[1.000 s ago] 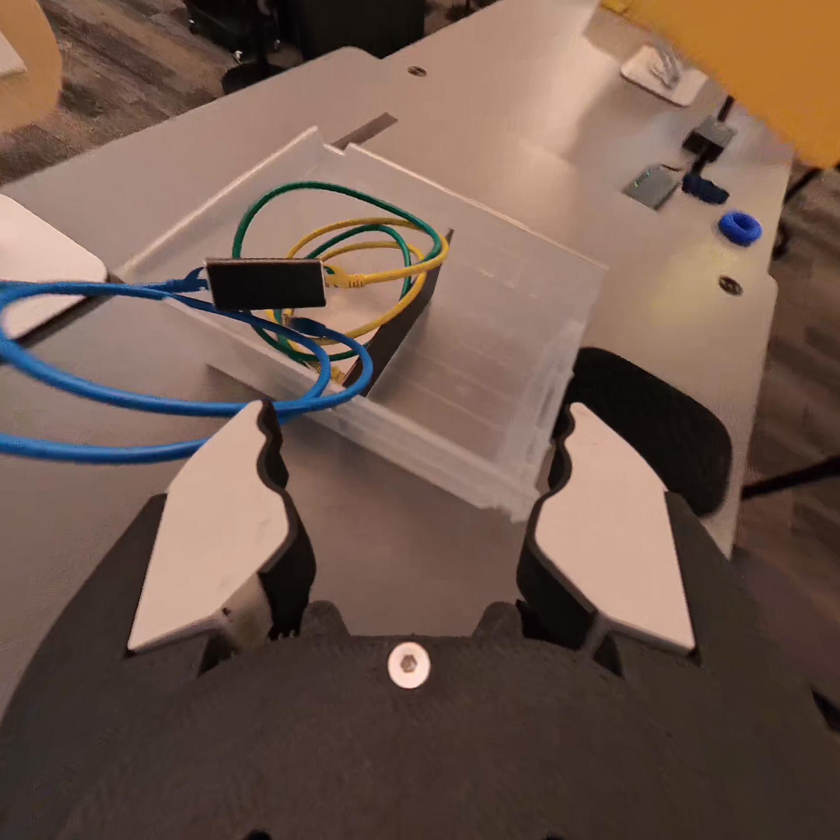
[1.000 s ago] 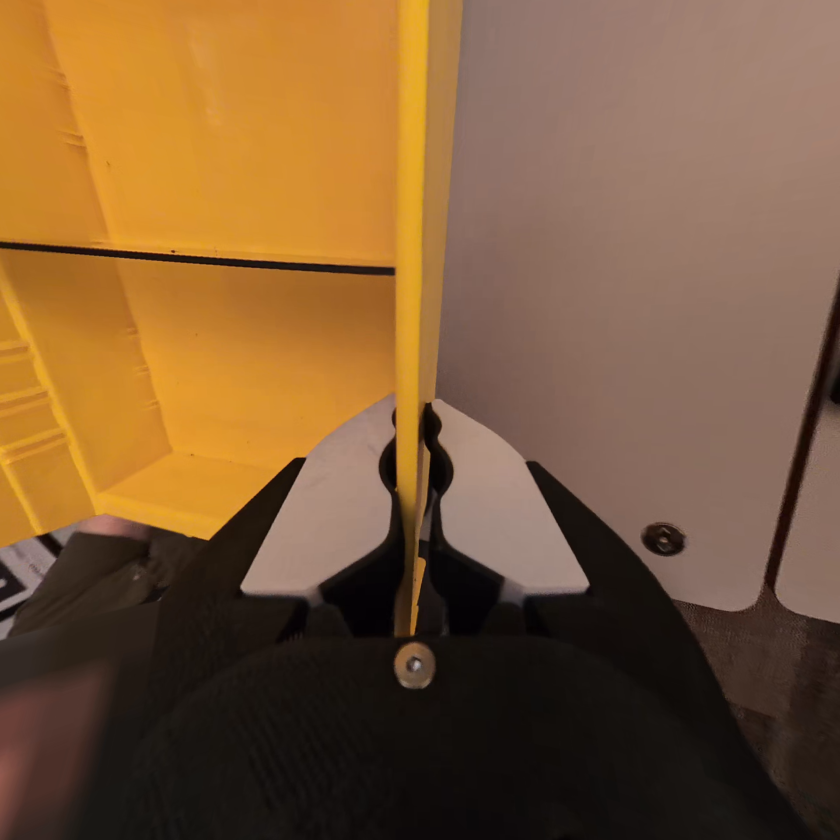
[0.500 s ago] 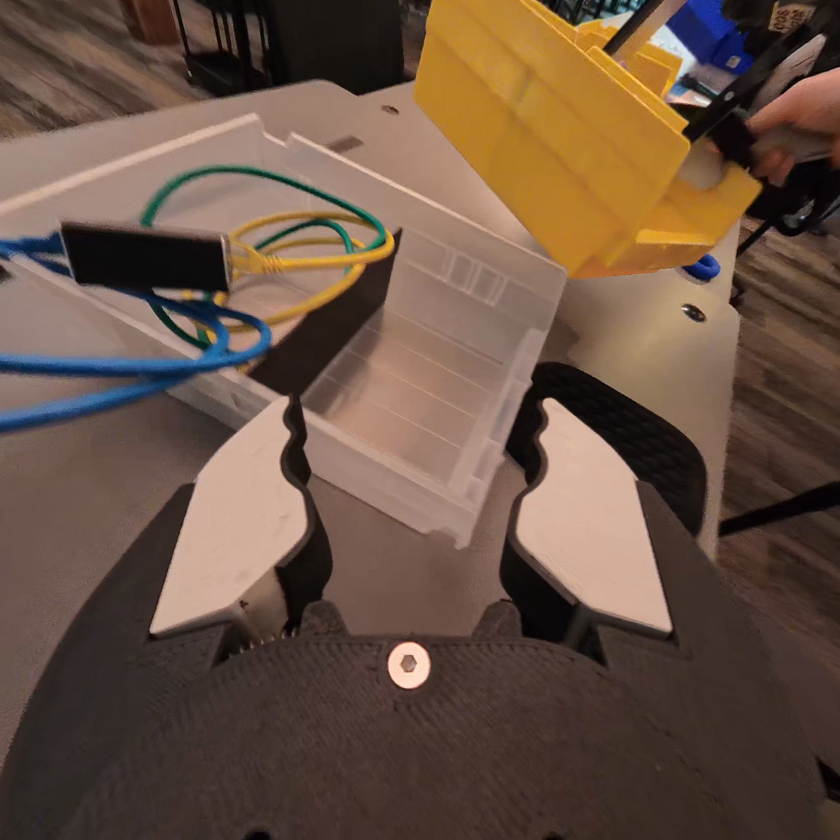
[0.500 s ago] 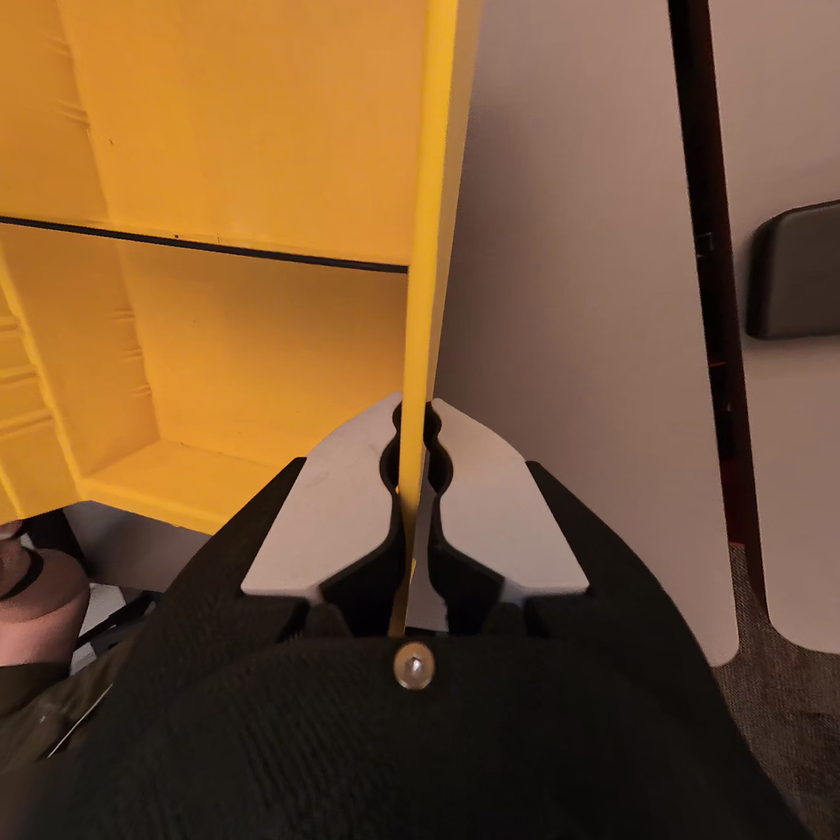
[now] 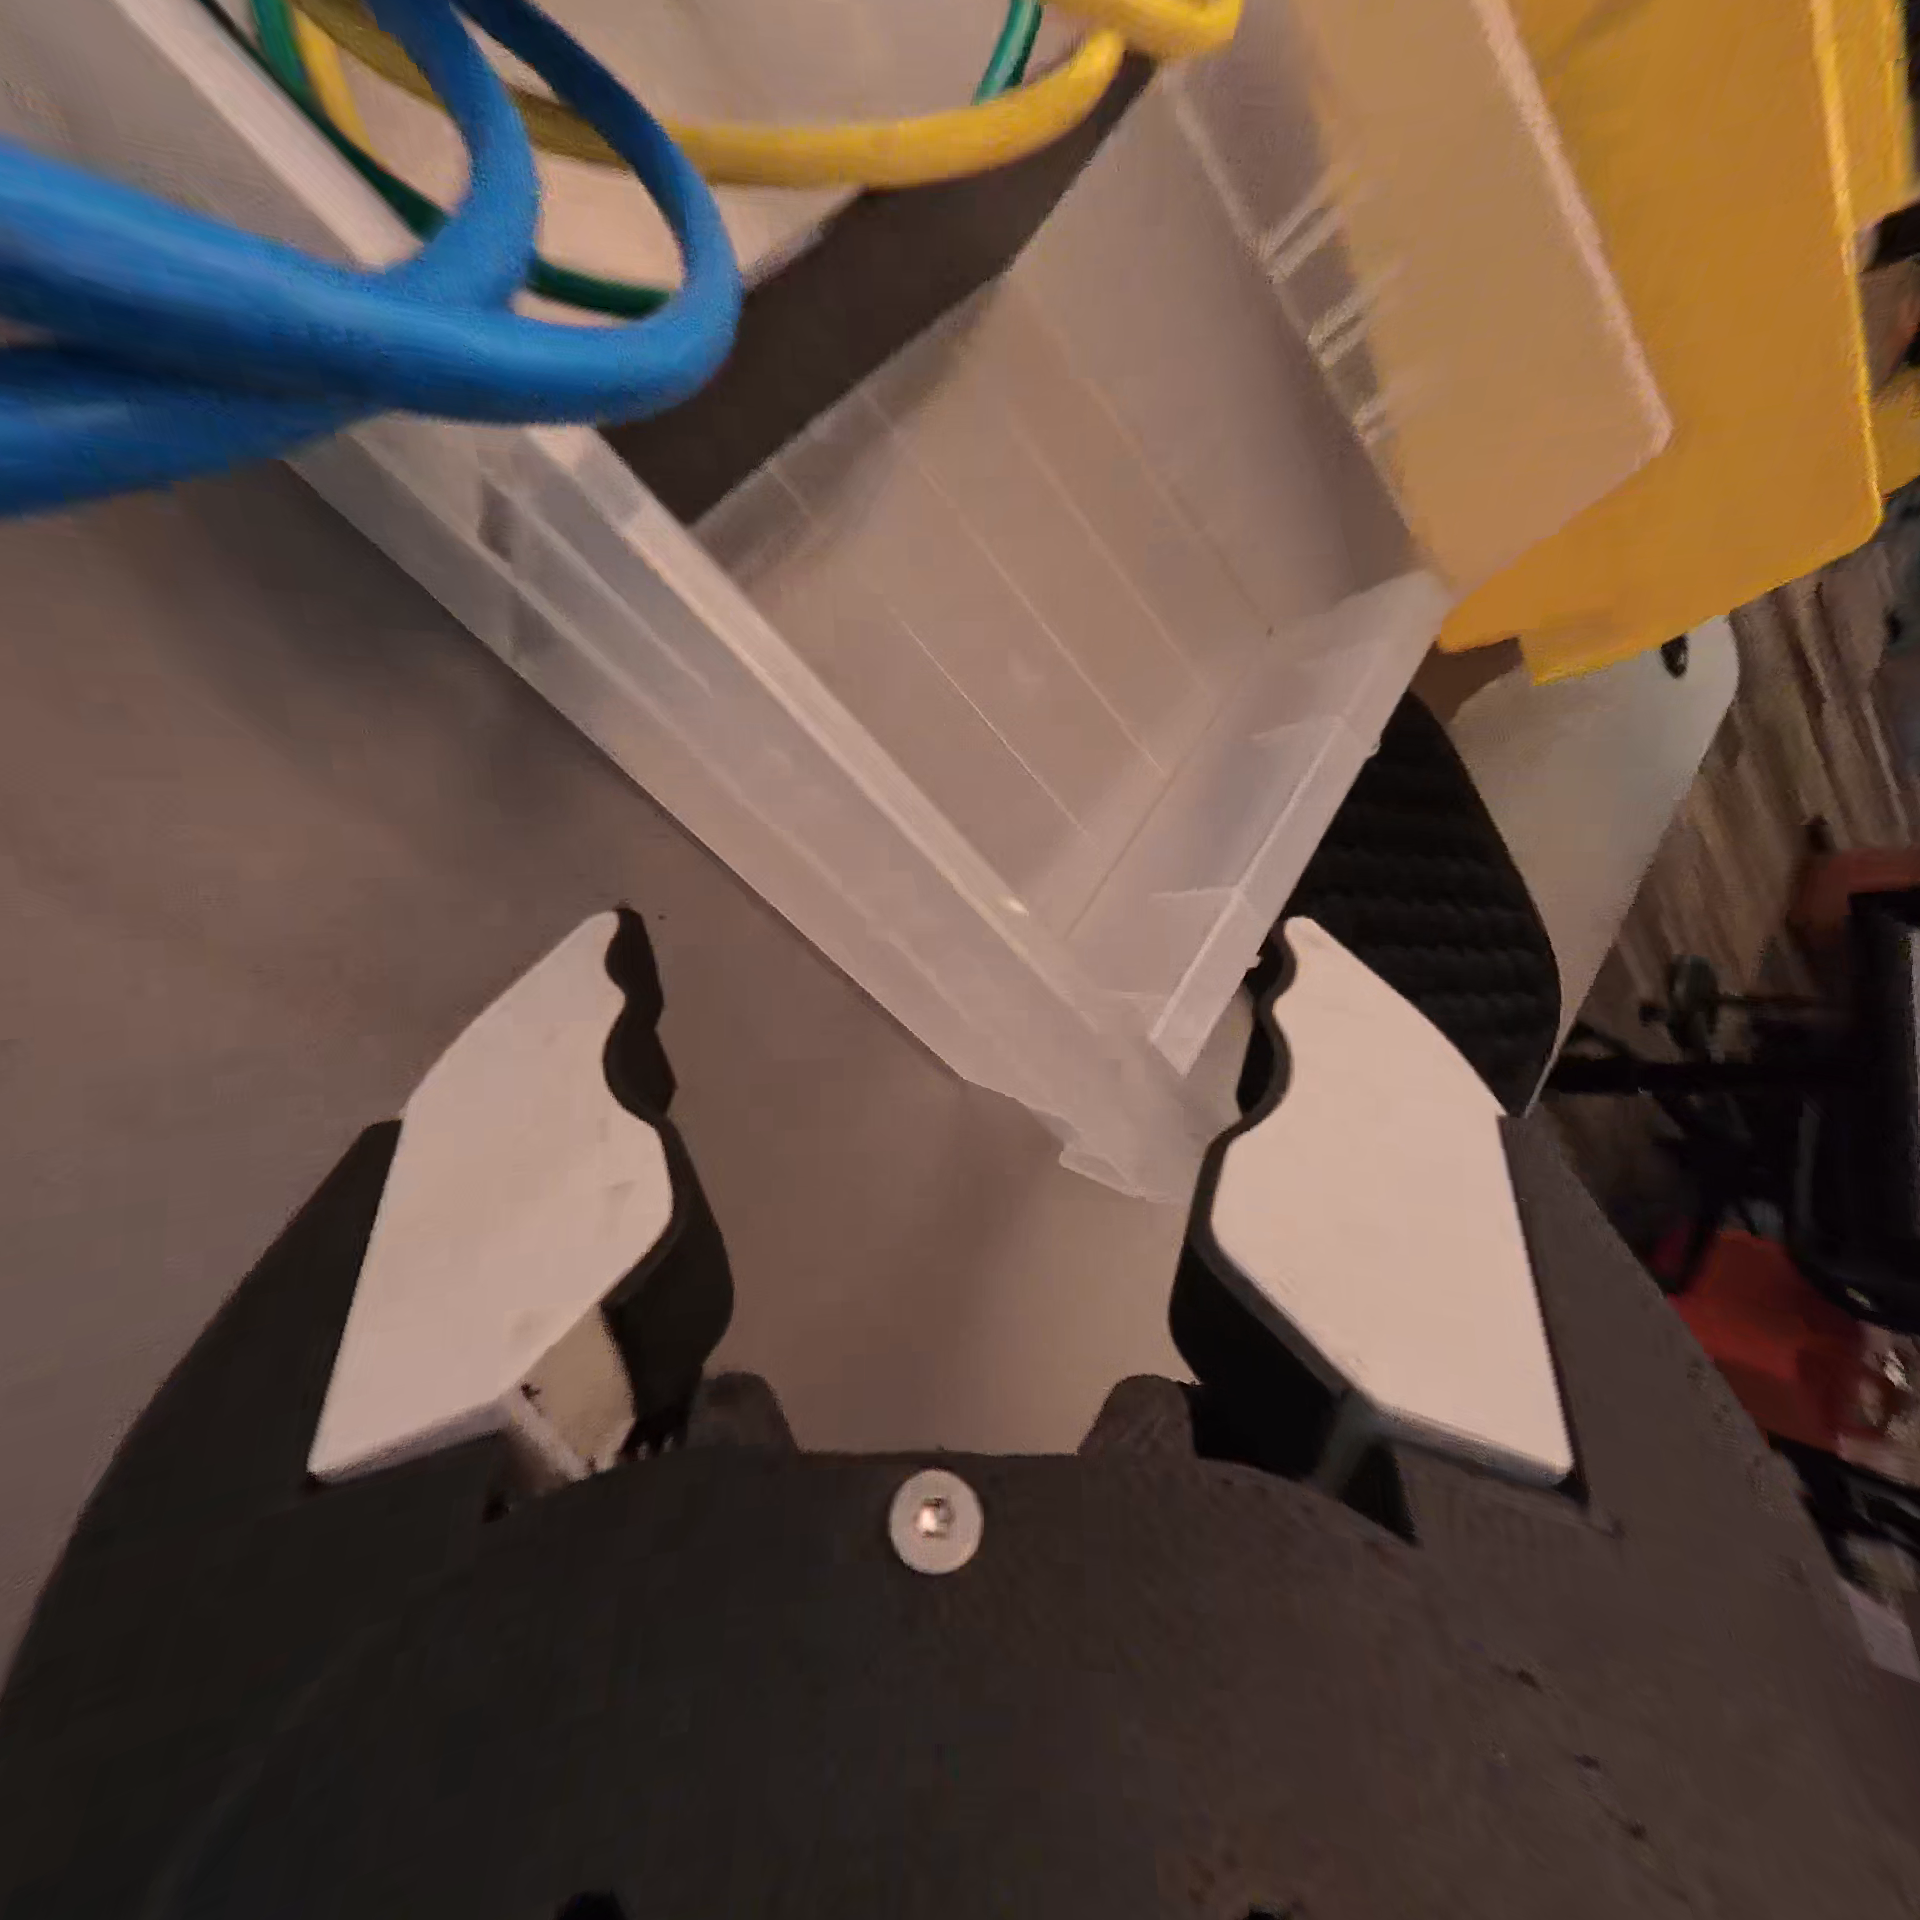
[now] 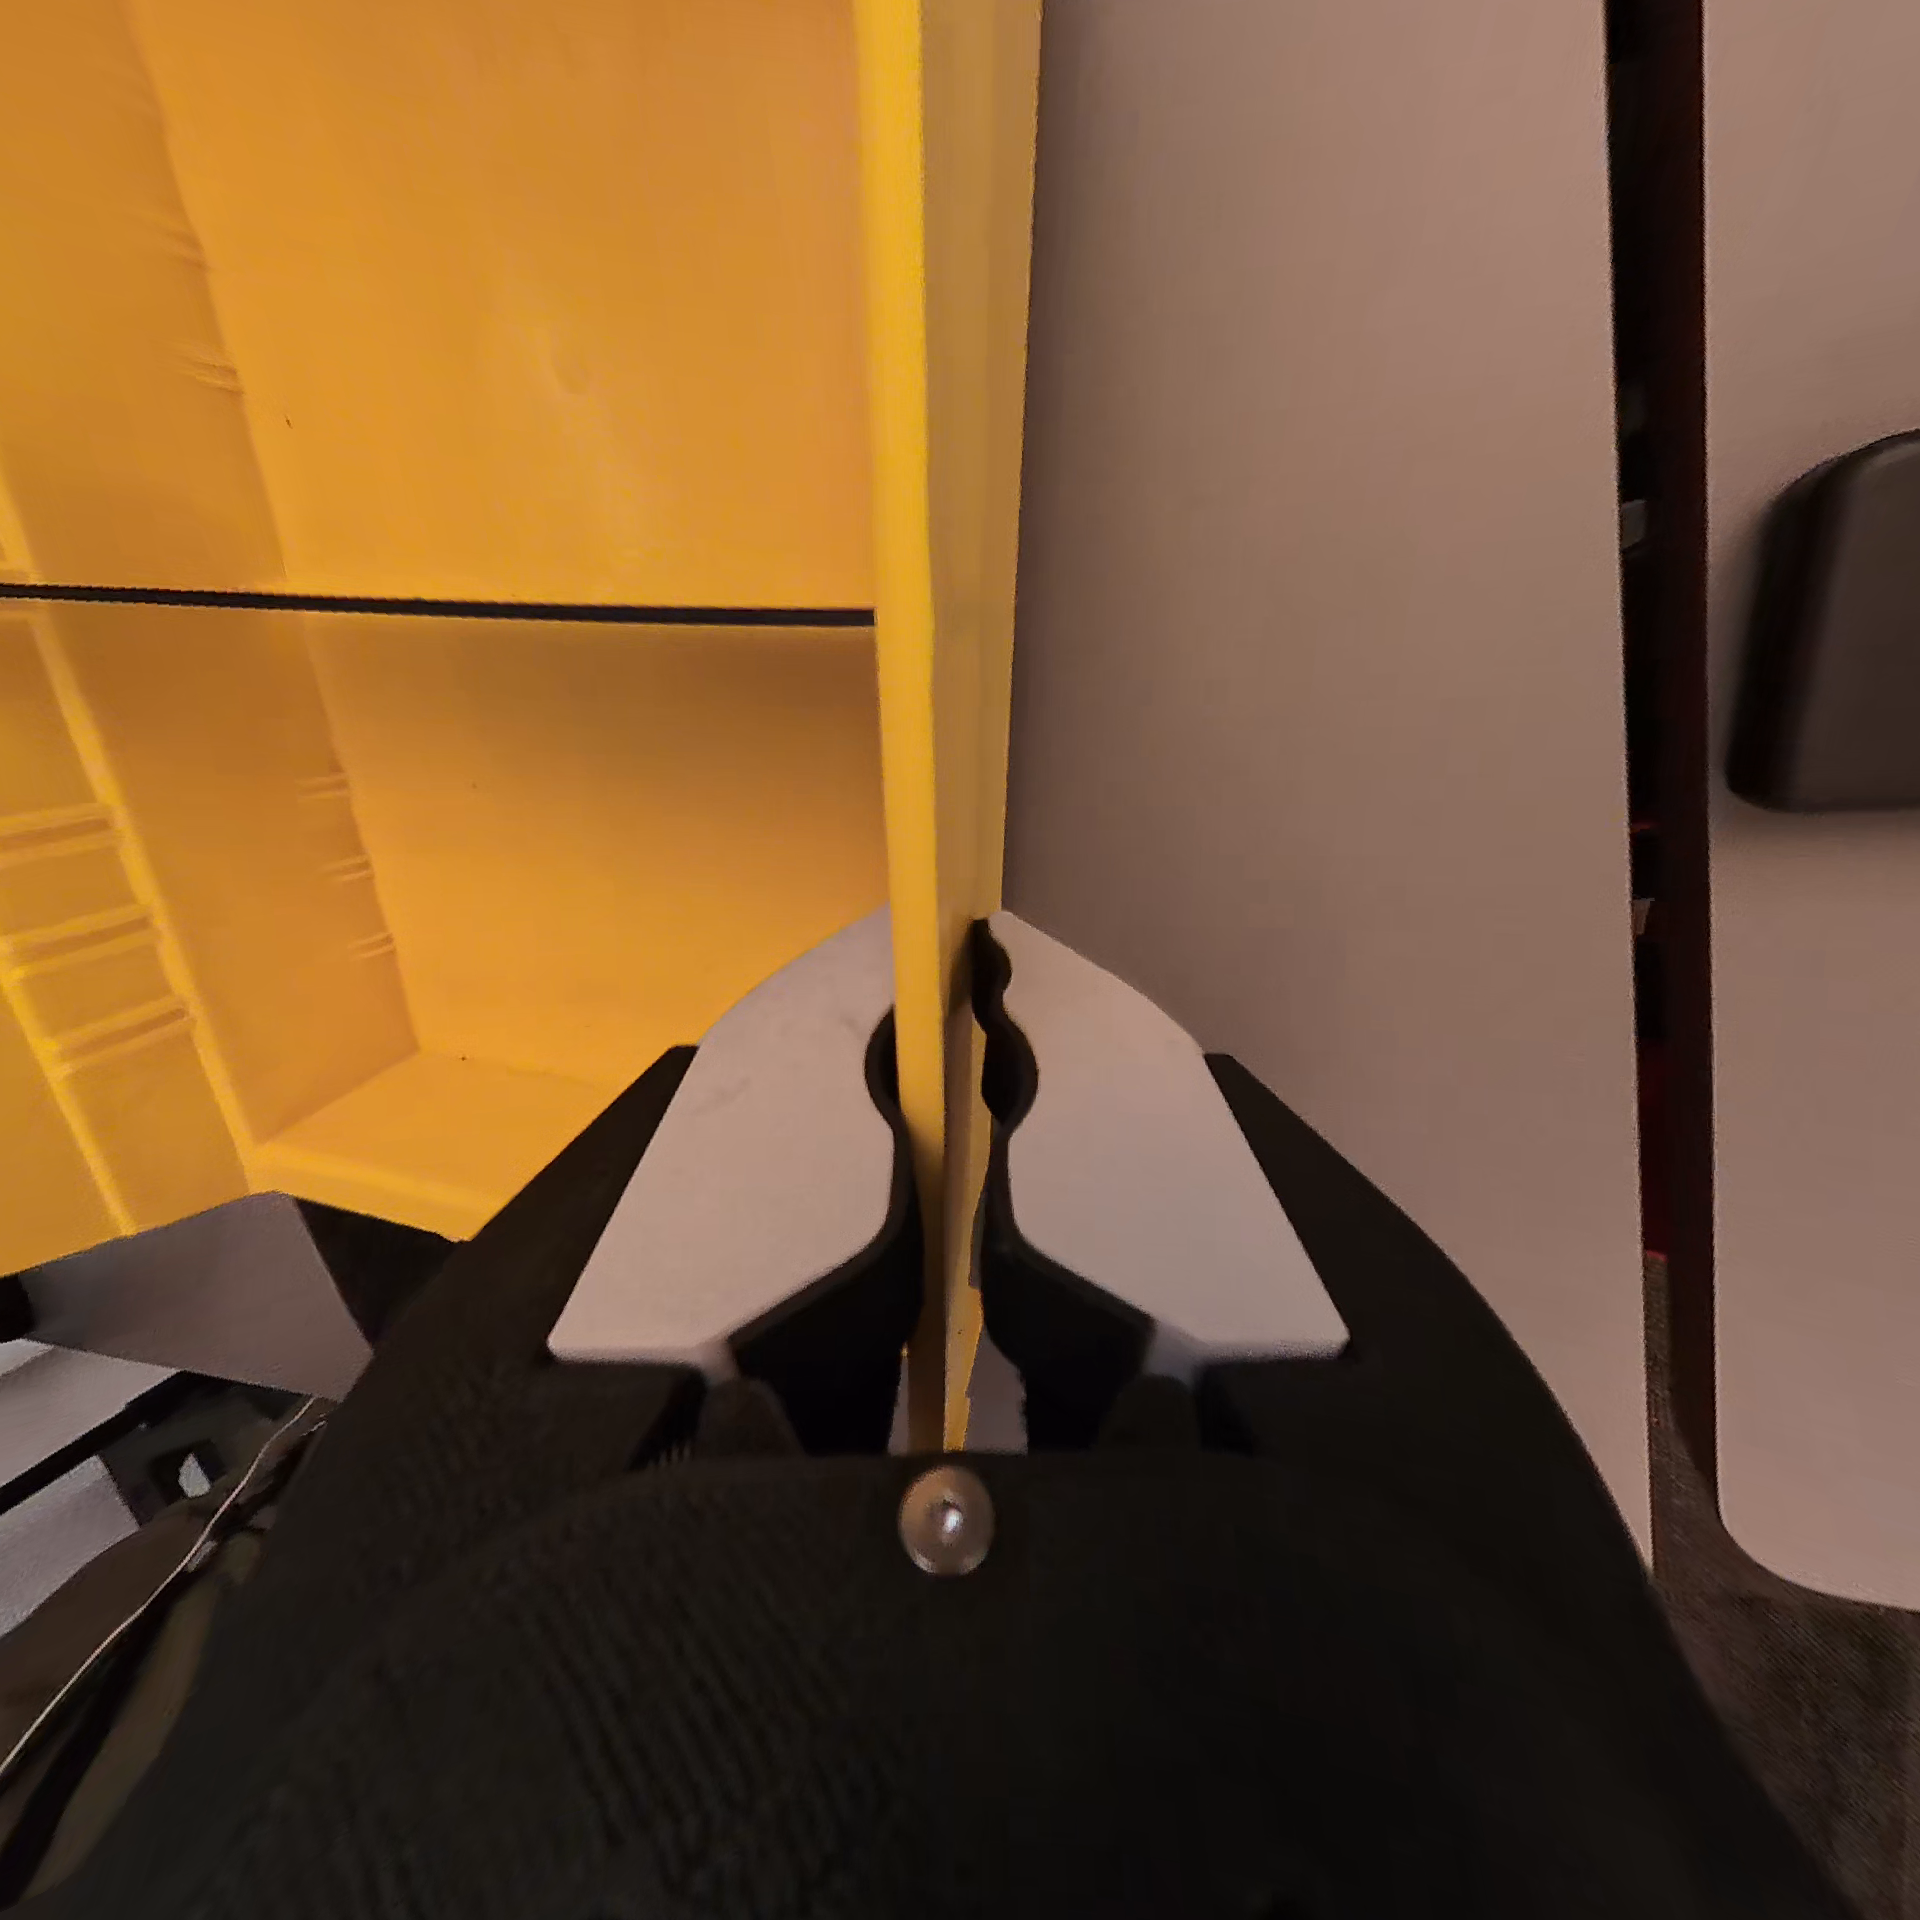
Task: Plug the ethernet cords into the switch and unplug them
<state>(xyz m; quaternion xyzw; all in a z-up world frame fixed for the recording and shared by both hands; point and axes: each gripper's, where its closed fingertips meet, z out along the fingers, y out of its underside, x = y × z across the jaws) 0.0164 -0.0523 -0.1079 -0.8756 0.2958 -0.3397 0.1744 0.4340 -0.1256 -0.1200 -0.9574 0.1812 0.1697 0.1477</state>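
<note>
Left gripper [image 5: 951, 1023] spread, empty; clear ribbed plastic bin's [image 5: 997, 665] near corner between its fingers, blue ethernet cords [image 5: 343, 312] far-left. Right gripper [image 6: 943, 997] pinched yellow plastic bin's wall [image 6: 951, 623].

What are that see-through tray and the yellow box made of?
Clear tray: likely hard, glossy, transparent plastic; the table shows through its moulded ribs. Yellow bin: apparently opaque matte plastic, thin moulded walls with ridges, pinched between the right gripper jaws.
</note>
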